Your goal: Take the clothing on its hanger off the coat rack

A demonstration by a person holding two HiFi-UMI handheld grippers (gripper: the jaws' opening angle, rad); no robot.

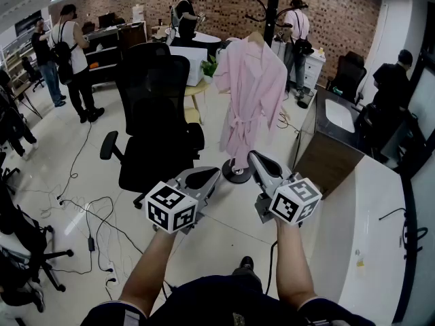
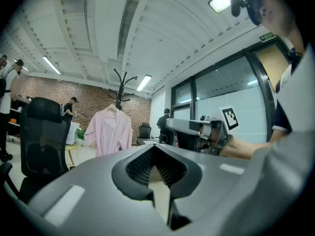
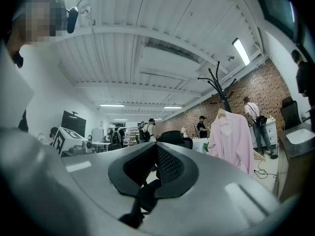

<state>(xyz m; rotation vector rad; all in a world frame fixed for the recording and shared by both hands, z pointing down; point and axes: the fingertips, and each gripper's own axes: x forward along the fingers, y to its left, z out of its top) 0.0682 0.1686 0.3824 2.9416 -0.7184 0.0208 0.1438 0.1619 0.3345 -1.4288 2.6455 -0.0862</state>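
A pink robe [image 1: 248, 90] hangs on a hanger from the black coat rack [image 1: 272, 2], a few steps ahead of me on the floor. It also shows in the left gripper view as the robe [image 2: 108, 132] under the rack [image 2: 120, 82], and in the right gripper view as the robe [image 3: 231, 139]. Both grippers are held level in front of my body, well short of the garment. My left gripper [image 1: 212, 173] [image 2: 156, 147] has its jaws together with nothing in them. My right gripper [image 1: 255, 157] [image 3: 158, 147] looks shut and empty too.
A black office chair [image 1: 153, 114] stands left of the rack, close to the path. A white counter [image 1: 367, 202] runs along the right. Cables [image 1: 88, 216] trail on the floor at left. Several people stand at the back by a small table [image 1: 197, 87].
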